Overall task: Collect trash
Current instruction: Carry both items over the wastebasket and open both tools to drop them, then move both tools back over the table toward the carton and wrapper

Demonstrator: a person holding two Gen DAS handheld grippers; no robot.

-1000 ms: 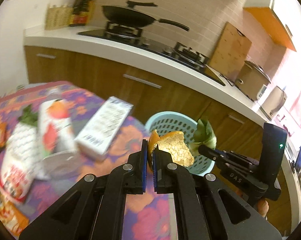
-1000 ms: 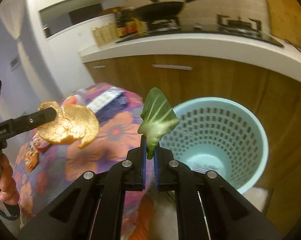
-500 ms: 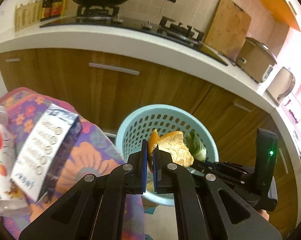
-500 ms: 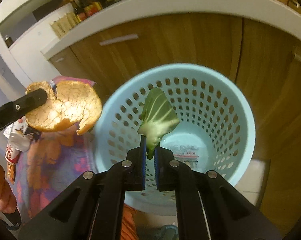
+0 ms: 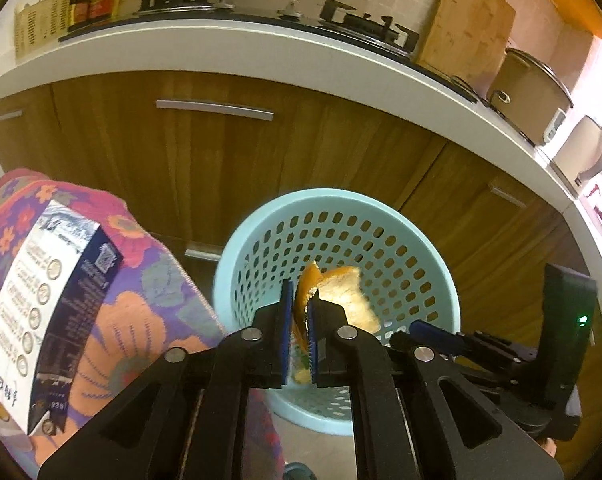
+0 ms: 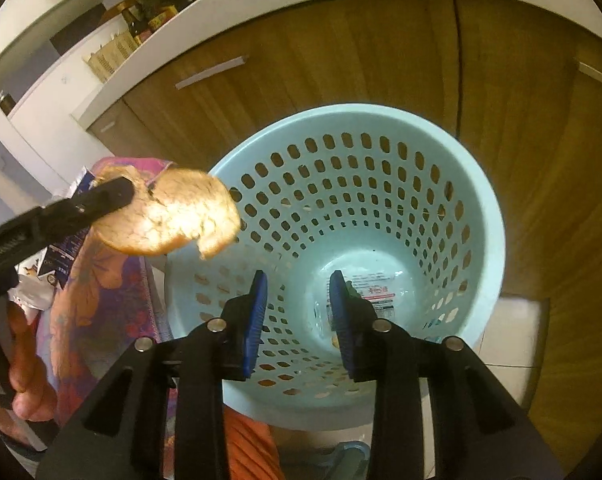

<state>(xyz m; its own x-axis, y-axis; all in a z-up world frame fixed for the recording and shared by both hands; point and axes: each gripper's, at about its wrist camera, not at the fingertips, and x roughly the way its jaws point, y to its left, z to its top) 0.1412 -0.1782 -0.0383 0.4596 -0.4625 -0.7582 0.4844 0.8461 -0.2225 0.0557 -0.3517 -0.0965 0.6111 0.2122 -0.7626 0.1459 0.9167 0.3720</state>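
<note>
The left gripper point(image 5: 299, 320) had its blue-padded jaws parted only a sliver, having just been opening, with the curled piece of orange peel, pale pith outward, point(image 5: 341, 296) still caught between the pads and hanging over the mouth of the pale blue perforated plastic waste basket point(image 5: 433, 264). From the right wrist view the same peel point(image 6: 173, 220) showed at the tip of that left gripper point(image 6: 117, 194), above the basket's near-left rim, with the person's hand point(image 6: 25, 364) low at the frame's left edge. The right gripper point(image 6: 299, 314) stood with its blue pads well apart and nothing between them, its jaws having just been opening, aimed down into the basket point(image 6: 481, 208); a printed label point(image 6: 375, 294) lay on the basket floor, and whether any other trash lay there could not be made out. Beside the basket, to the left, a white and dark blue printed carton point(image 5: 49, 320) lay on a worktop covered with a purple, pink and orange floral cloth point(image 5: 141, 312). Behind the basket ran brown wooden cabinet doors with metal handles point(image 5: 215, 106) under a white kitchen worktop point(image 5: 261, 50) that carried a gas hob point(image 5: 365, 26), a wooden cutting board point(image 5: 465, 20) and a rice cooker point(image 5: 529, 88)
</note>
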